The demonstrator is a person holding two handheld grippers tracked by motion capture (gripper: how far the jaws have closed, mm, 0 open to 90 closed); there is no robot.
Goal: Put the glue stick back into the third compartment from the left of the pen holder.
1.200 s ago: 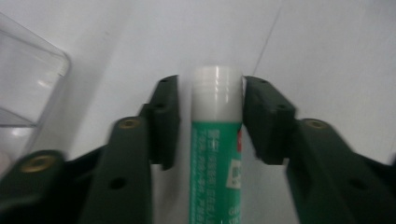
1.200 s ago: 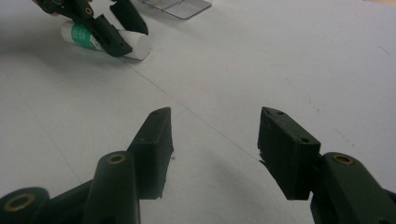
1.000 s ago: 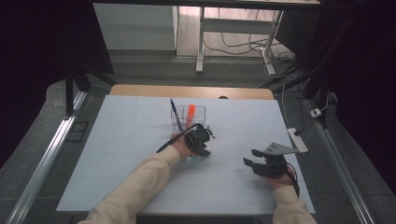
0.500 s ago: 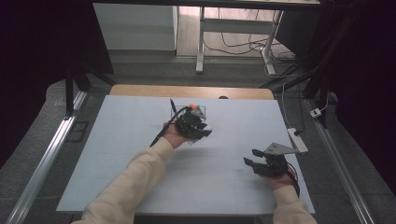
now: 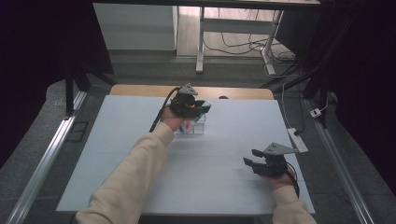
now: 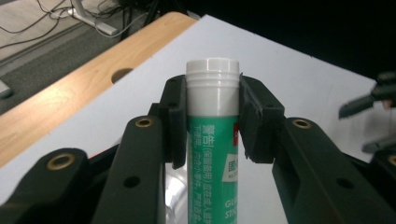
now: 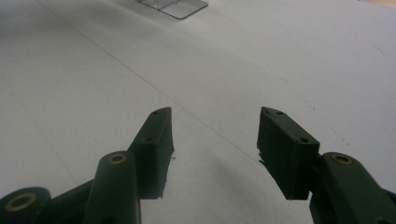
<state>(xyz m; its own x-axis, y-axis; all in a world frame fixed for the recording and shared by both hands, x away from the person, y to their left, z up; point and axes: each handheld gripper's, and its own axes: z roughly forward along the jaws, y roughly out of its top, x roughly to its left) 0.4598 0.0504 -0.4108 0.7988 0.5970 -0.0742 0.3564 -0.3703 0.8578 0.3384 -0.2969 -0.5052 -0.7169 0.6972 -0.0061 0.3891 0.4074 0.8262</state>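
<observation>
A green glue stick with a white cap stands upright between the jaws of my left gripper, whose pads press on it just below the cap. In the high view the left gripper hovers above a small clear container near the far side of the white mat. My right gripper rests low over the mat at the near right. In the right gripper view its jaws stand apart with bare mat between them.
The white mat covers most of the table, with a strip of wooden tabletop showing at the far edge. A white power strip lies off the mat's right edge. The clear container's corner lies far ahead of the right gripper.
My left gripper has risen and moved toward the far edge, carrying the glue stick up above the container. The right gripper has kept still.
</observation>
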